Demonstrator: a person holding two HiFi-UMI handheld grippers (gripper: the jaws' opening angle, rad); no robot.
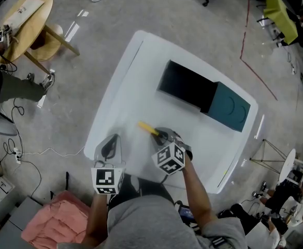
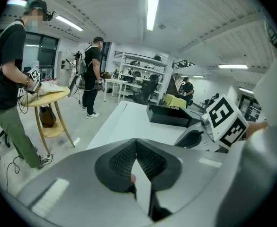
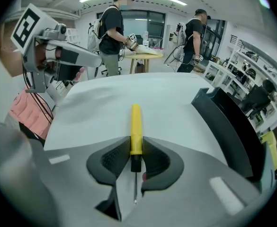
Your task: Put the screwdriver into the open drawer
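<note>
Head view: the screwdriver (image 1: 147, 128) sits at lower centre on the white surface (image 1: 125, 82), its yellow handle pointing up-left out of the right tongs (image 1: 164, 135). The open drawer (image 1: 185, 84) shows dark at upper centre-right, well apart from the tool. The left tongs (image 1: 110, 145) sit at lower left over the surface's near edge, with nothing beside them. Only this view shows the whole path from tool to drawer.

Left gripper view: the pads of the left tongs meet at their tips with nothing between them. The drawer appears as a low black box at centre right, but the screwdriver is not visible here.

Right gripper view: this alone shows the grip. The pads of the right tongs are pressed on the lower end of the yellow handle, just above the black collar. The thin shaft runs back toward the camera, and most of the handle juts out ahead. I cannot tell whether the tool has left the surface.

Because the grip is near one end, the handle may pivot. I judge it best to keep the squeeze firm, lift before swinging across, clear the drawer's wall, and lower inside before letting go.
</note>
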